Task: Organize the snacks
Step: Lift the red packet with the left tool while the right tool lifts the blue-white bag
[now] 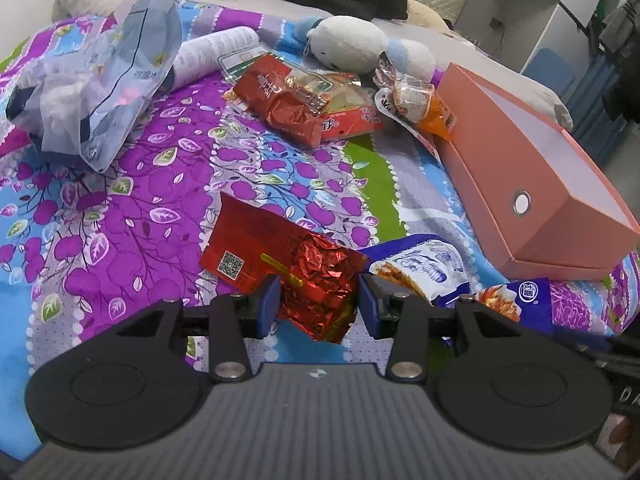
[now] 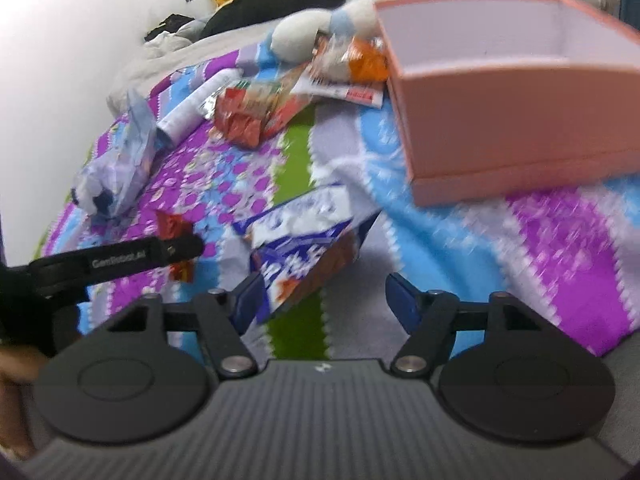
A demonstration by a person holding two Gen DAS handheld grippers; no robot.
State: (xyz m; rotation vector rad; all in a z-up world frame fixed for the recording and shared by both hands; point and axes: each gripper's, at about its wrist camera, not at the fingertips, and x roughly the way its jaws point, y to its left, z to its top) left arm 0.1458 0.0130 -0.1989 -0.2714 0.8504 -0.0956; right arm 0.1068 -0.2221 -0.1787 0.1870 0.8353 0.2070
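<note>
Lay on the bed (image 1: 132, 208): a red snack packet (image 1: 296, 276), long axis slanting from near right to far left. Sat pinched at its crumpled near end by the left hand-held gripper (image 1: 318, 306), pads pressed to both sides. Crowded just right by a blue-and-white packet (image 1: 424, 268); farther right, an open pink box (image 1: 532, 184). Stood wide apart, the right hand-held gripper (image 2: 324, 300), gripping nothing, one pad beside that blue-and-white packet (image 2: 304, 240). Left bare bedspread between the near packets and the far snack pile (image 1: 320, 100).

A home bedroom is shown: a bed (image 1: 120, 184) covered by a flowered sheet, a soft toy (image 1: 352, 42), and hung clothes (image 1: 620, 20).
</note>
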